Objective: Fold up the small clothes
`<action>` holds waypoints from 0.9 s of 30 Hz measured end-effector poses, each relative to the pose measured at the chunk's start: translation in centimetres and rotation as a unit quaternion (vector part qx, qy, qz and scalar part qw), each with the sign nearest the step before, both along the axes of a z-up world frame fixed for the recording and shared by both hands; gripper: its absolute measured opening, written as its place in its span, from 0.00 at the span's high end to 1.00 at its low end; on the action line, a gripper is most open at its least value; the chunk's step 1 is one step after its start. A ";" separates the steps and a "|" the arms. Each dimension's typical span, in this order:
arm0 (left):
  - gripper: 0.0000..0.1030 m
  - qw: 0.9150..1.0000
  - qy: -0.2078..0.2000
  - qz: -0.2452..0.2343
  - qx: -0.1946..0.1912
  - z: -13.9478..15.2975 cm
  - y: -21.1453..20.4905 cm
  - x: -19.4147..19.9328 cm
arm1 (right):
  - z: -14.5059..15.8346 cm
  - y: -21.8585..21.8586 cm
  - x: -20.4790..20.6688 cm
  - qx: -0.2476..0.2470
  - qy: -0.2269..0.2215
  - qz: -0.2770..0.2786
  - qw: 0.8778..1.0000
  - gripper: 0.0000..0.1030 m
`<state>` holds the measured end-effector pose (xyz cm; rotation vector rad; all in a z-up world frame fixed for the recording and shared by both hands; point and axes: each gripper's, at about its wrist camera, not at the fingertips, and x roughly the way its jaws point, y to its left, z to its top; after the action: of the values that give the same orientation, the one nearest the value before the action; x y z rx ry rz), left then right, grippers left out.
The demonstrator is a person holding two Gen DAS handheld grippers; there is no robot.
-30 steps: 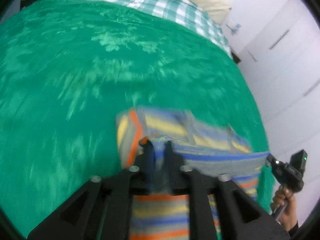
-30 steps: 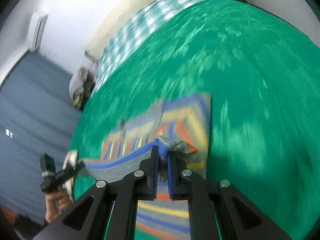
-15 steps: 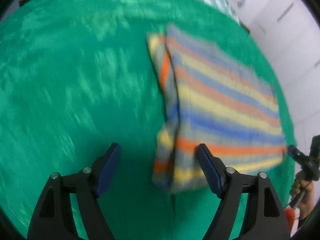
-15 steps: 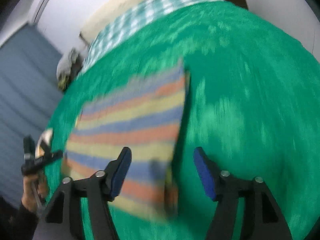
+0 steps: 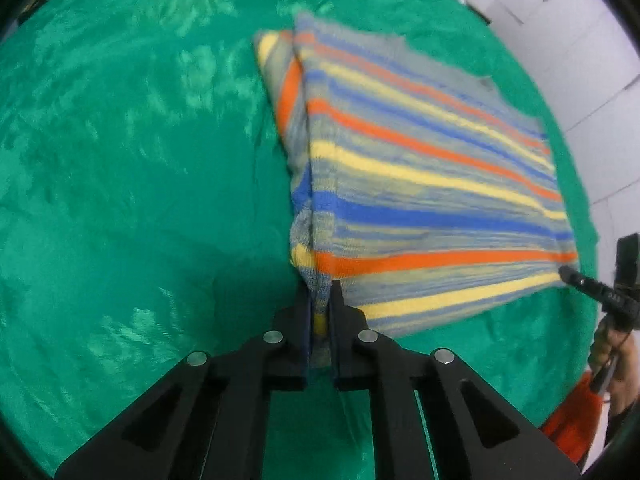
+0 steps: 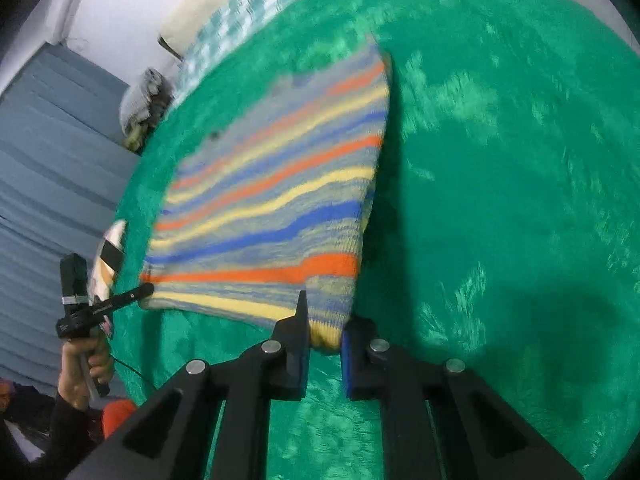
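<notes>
A folded striped knit garment [image 5: 420, 184], grey with orange, yellow and blue stripes, lies on the green blanket [image 5: 120, 160]. My left gripper [image 5: 320, 312] is shut on its near left corner. In the right wrist view the garment [image 6: 272, 208] lies ahead and left. My right gripper [image 6: 323, 340] has its jaws close together around the near right corner, the fabric between them. Each gripper shows at the other view's edge: the right one [image 5: 588, 286] and the left one [image 6: 120, 300].
The green blanket [image 6: 500, 200] covers a bed. A checked sheet [image 6: 256, 4] and a pillow [image 6: 208, 4] lie at its far end. A small bundle [image 6: 144, 100] sits by grey curtains [image 6: 40, 160]. White cabinet doors [image 5: 600, 60] stand to the right.
A second ago both grippers held the garment up. Half a second ago both were open with it lying flat. Now both have closed on its near corners.
</notes>
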<state>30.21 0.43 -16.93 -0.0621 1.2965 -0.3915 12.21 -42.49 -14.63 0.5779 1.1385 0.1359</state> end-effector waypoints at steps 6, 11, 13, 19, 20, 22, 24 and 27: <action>0.22 0.993 -0.102 0.051 0.023 3.7 2.0 -6.6 | 2.3 0.1 -3.3 -0.056 -0.056 -0.018 0.997 0.27; 0.13 0.979 -0.184 0.075 0.035 5.8 1.5 -12.6 | 4.0 1.5 -8.7 -0.152 -0.098 -0.034 0.983 0.27; 0.12 0.977 -0.196 0.072 0.036 5.5 1.0 -14.3 | 3.8 3.0 -10.6 -0.202 -0.112 -0.031 0.972 0.27; 0.10 0.976 -0.204 0.056 0.054 2.2 -1.5 -14.8 | 2.6 4.5 -13.1 -0.244 -0.116 -0.056 0.961 0.27; 0.10 0.975 -0.206 0.056 0.059 1.8 -1.5 -14.9 | 2.2 4.6 -13.2 -0.243 -0.113 -0.057 0.962 0.27; 0.10 0.976 -0.198 0.056 0.078 -0.1 -1.6 -14.8 | 1.2 4.9 -13.0 -0.258 -0.101 -0.048 0.960 0.27; 0.04 0.975 -0.204 0.056 0.073 -1.3 -1.0 -15.5 | 0.2 5.2 -13.1 -0.272 -0.096 -0.037 0.957 0.23; 0.02 0.973 -0.215 0.042 0.068 -1.7 -0.7 -16.0 | -0.3 5.5 -13.1 -0.273 -0.103 -0.033 0.956 0.08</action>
<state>14.18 -0.32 -18.68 0.0805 0.8863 -0.2250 -0.88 -37.00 -14.91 0.1041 0.8985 -0.1715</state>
